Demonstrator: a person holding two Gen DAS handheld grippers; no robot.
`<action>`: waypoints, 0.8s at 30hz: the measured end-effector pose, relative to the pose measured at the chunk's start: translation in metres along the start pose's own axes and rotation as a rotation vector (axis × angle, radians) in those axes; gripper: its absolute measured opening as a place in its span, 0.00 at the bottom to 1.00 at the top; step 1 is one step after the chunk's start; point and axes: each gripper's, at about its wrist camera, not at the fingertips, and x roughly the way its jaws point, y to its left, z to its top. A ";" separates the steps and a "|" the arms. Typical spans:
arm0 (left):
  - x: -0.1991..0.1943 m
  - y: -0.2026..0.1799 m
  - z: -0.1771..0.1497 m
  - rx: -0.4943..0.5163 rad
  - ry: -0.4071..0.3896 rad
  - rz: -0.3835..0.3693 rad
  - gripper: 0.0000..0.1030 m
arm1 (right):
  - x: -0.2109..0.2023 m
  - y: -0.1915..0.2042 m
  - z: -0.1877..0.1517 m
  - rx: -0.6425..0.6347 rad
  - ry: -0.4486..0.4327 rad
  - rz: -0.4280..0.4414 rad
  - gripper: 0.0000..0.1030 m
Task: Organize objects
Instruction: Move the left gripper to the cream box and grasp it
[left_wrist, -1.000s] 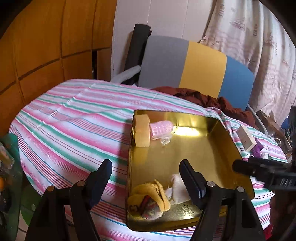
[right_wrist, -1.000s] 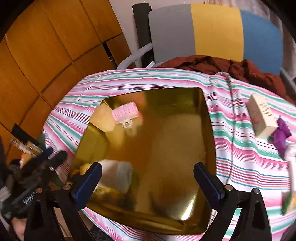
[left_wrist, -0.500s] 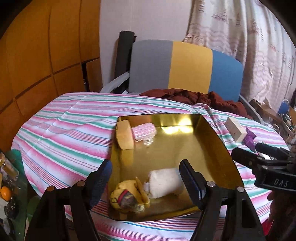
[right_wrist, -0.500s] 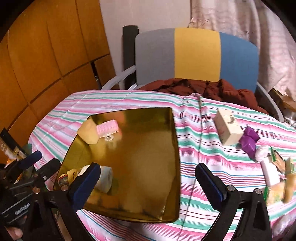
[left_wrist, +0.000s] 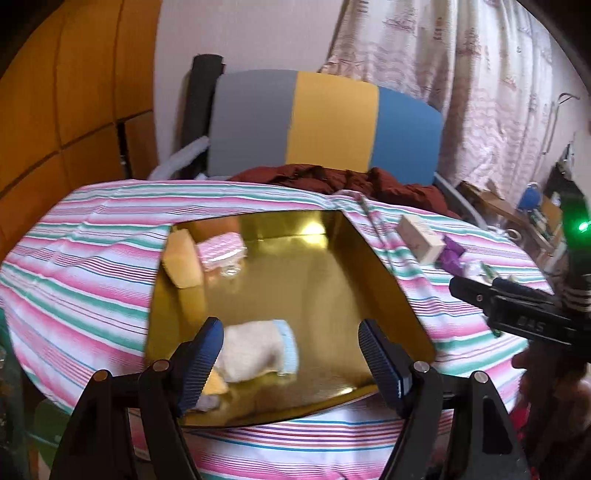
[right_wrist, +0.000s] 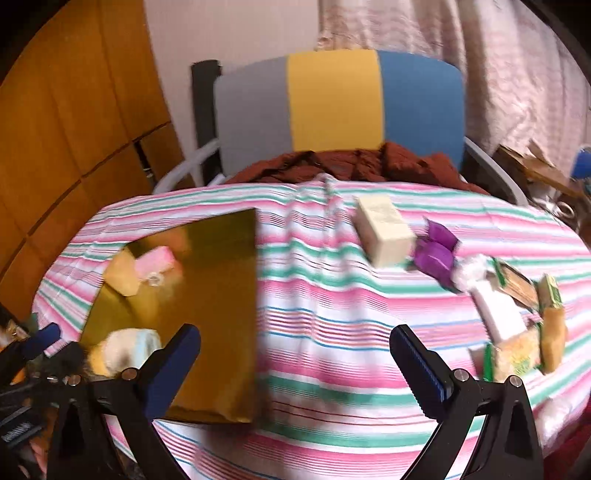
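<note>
Cream box (right_wrist: 384, 229) beside purple wrapper (right_wrist: 436, 254)

Striped-cloth table (right_wrist: 314, 332); gold tray (right_wrist: 221, 295); cream box (right_wrist: 384, 229); scattered packets (right_wrist: 517, 354)

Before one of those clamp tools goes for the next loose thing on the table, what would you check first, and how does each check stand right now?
1. Right tool empty and open: ok, nothing between its fingers.
2. Left tool empty and open: ok.
3. Free room in the gold tray: ok, its middle is bare; the sponge, pink item and rolled cloth sit along the left and near edges.
4. Loose things in view: ok, the cream box and purple item lie on the striped cloth, right of the tray.
5. Clear path to the box: ok, bare cloth in between.
6. Sharp view for aiming: not ok, the right view is blurred.
</note>
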 end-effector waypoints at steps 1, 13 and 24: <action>0.001 -0.002 0.000 -0.002 0.008 -0.027 0.75 | 0.001 -0.009 -0.001 0.008 0.008 -0.015 1.00; 0.021 -0.035 0.014 0.040 0.086 -0.095 0.73 | -0.011 -0.140 0.023 0.136 -0.004 -0.208 1.00; 0.049 -0.101 0.049 0.104 0.143 -0.204 0.74 | 0.004 -0.259 0.022 0.485 -0.007 -0.237 1.00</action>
